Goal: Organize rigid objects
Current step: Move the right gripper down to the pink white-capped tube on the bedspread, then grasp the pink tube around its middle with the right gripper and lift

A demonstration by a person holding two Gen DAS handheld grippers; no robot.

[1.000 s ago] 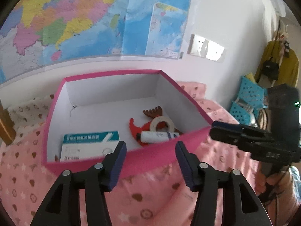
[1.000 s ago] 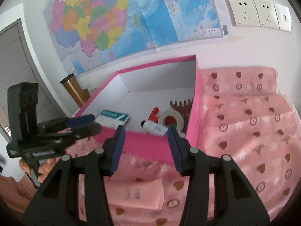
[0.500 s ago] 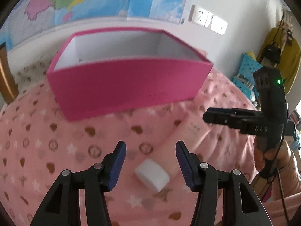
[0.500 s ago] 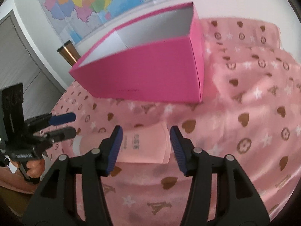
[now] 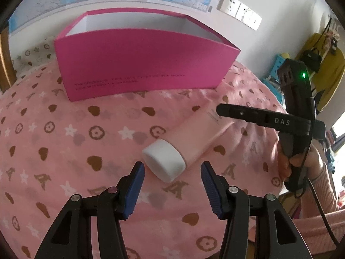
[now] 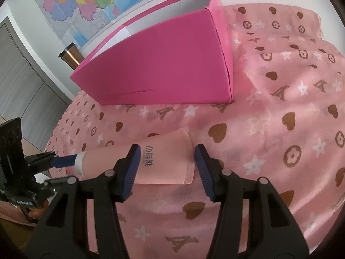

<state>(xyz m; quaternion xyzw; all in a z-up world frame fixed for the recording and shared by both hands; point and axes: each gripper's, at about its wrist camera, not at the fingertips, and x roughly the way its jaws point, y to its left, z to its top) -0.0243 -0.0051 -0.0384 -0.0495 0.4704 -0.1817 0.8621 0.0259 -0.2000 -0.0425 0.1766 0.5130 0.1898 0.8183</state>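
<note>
A pink tube (image 5: 200, 132) with a white cap (image 5: 164, 160) lies flat on the pink patterned cloth (image 5: 64, 142) in front of the open magenta box (image 5: 142, 71). My left gripper (image 5: 171, 182) is open, its fingers on either side of the cap, low over the cloth. My right gripper (image 6: 165, 168) is open around the tube's flat crimped end (image 6: 166, 161). The right gripper also shows in the left wrist view (image 5: 265, 118), the left gripper in the right wrist view (image 6: 58, 161). The box's inside is hidden from both views.
A wall with maps (image 6: 90, 2) and power sockets (image 5: 239, 14) stands behind the box. A copper tumbler (image 6: 70, 57) stands left of the box. Blue baskets and a hanging yellow garment (image 5: 327, 69) are at the far right.
Both grippers have dropped from above the box down to the cloth and closed in on the tube, left at the cap, right at the crimped end. The box's contents have gone out of sight.
</note>
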